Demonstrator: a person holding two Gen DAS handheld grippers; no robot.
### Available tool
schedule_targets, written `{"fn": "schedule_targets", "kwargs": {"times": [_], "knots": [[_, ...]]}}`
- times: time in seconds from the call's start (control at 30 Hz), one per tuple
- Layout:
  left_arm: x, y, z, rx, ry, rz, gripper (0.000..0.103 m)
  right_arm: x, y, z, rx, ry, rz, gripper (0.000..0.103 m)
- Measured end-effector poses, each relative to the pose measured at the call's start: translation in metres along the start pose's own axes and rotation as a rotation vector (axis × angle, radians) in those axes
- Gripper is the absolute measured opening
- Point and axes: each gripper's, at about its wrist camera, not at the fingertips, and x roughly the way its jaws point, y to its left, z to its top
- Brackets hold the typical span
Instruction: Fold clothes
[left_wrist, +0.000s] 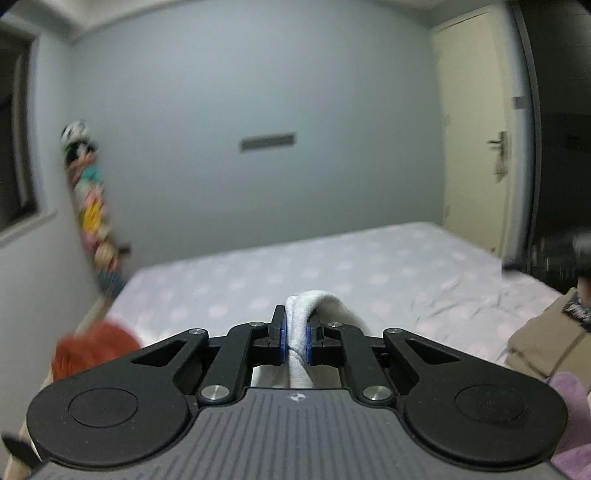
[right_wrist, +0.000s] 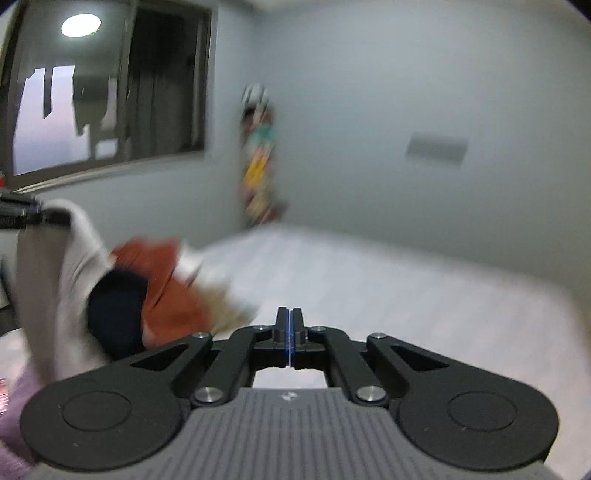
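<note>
My left gripper (left_wrist: 295, 326) is shut on a fold of a white garment (left_wrist: 314, 301), which loops over the blue pads and hangs down below them. In the right wrist view that same gripper (right_wrist: 55, 217) shows at the far left, with the white garment (right_wrist: 77, 266) draping from it above the bed. My right gripper (right_wrist: 290, 325) is shut, its pads pressed together with nothing between them, over the lilac bed sheet (right_wrist: 369, 295). The picture is blurred by motion.
An orange garment (right_wrist: 162, 280) and a dark navy piece (right_wrist: 114, 314) lie at the bed's left side. A tan folded garment (left_wrist: 546, 343) and a purple one (left_wrist: 569, 406) sit at the right. A window (right_wrist: 110, 92), a door (left_wrist: 476, 129) and grey walls surround the bed.
</note>
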Motion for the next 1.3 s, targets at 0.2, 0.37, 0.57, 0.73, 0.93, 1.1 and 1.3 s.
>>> {"fn": "schedule_targets", "kwargs": {"times": [0.2,0.37,0.57,0.73,0.93,1.1,1.3], "knots": [[-0.012,0.045,-0.041,-0.139,0.009,0.05,0.007,0.082,0.019,-0.073,0.122,0.208,0.276,0.019],[-0.044,0.068,-0.06,-0.218,-0.006,0.1,0.007,0.163,0.049,-0.096,0.182,0.316,0.413,0.038],[-0.067,0.094,-0.076,-0.304,0.001,0.147,0.008,0.235,0.078,-0.109,0.226,0.394,0.564,0.057],[-0.08,0.114,-0.09,-0.364,0.016,0.182,0.008,0.265,0.087,-0.131,0.262,0.477,0.621,0.056],[-0.084,0.124,-0.1,-0.4,0.04,0.225,0.008,0.276,0.105,-0.144,0.301,0.497,0.707,0.016],[-0.089,0.131,-0.104,-0.425,0.048,0.25,0.008,0.236,0.103,-0.125,0.245,0.419,0.674,0.013],[-0.094,0.129,-0.106,-0.411,0.046,0.254,0.008,0.183,0.114,-0.105,0.088,0.309,0.63,0.01]]}}
